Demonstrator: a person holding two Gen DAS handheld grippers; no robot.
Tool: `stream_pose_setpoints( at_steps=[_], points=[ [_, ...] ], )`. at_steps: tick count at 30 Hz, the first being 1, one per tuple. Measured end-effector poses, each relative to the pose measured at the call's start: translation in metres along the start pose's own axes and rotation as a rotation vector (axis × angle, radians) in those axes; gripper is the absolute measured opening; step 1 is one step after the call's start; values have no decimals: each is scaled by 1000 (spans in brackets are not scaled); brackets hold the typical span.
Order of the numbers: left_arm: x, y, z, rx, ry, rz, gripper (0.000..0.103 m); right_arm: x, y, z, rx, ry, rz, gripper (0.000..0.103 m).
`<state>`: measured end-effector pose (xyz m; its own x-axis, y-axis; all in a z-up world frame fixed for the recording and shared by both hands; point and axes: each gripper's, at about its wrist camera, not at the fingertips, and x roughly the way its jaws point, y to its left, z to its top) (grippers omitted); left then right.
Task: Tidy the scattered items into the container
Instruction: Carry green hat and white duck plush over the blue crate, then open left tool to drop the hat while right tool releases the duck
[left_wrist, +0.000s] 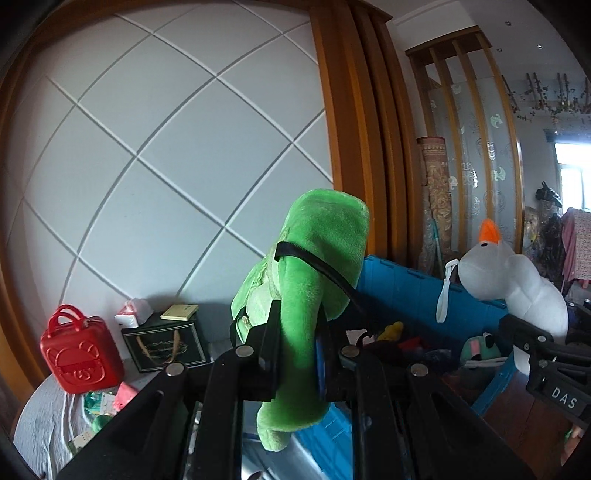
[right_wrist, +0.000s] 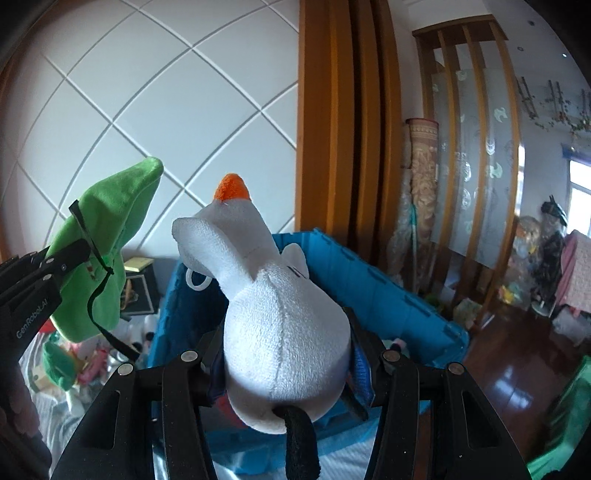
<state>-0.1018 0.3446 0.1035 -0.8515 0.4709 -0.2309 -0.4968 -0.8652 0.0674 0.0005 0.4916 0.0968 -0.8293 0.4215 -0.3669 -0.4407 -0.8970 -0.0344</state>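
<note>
My left gripper (left_wrist: 297, 347) is shut on a green plush toy (left_wrist: 314, 266) with a black strap, held upright in the air. The right gripper (right_wrist: 286, 354) is shut on a white plush goose (right_wrist: 273, 295) with an orange beak. Both toys hang close to the blue folding crate (right_wrist: 388, 295), whose far wall rises behind them. Several soft toys lie inside the blue folding crate (left_wrist: 406, 295). In the left wrist view the goose (left_wrist: 517, 280) and right gripper (left_wrist: 524, 328) show at the right. The green toy (right_wrist: 107, 236) and left gripper (right_wrist: 79, 249) appear at the left of the right wrist view.
A red toy case (left_wrist: 79, 349), a dark gift box (left_wrist: 166, 341) and small clutter lie on the pale bedcover (left_wrist: 48, 417) to the left. A white panelled wall and a wooden frame (right_wrist: 340, 122) stand behind. Dark wooden floor (right_wrist: 517, 376) lies right of the crate.
</note>
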Motion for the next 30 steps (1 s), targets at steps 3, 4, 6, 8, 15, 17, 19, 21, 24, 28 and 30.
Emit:
stream_pose_setpoints(
  at_steps=[3,4,6,8,15,17,19,21,24,28,30],
  points=[
    [36,-23,11,2,22,-39,14,27,-21,9,1,8,-38,52],
    [48,-30,13,5,46,-51,14,36,-27,11,6,17,-44,52],
    [75,-45,14,9,129,-69,14,54,-41,15,15,37,-45,52],
    [105,-59,10,8,244,-80,14,76,-52,19,14,65,-32,52],
    [180,-92,-21,-61,550,-121,14,143,-79,30,-41,139,22,52],
    [191,-101,-29,-68,609,-116,14,157,-81,28,-59,163,43,52],
    [196,-105,-37,-61,662,-105,18,172,-84,24,-64,192,66,52],
    [198,-108,-47,-51,690,-94,35,183,-85,19,-70,220,88,52],
    [198,-110,-53,-49,695,-61,74,194,-78,9,-96,259,117,52],
    [193,-107,-59,-67,700,-47,76,206,-69,0,-135,302,136,53],
    [191,-103,-61,-84,700,-41,76,211,-66,-5,-151,325,144,53]
  ],
)
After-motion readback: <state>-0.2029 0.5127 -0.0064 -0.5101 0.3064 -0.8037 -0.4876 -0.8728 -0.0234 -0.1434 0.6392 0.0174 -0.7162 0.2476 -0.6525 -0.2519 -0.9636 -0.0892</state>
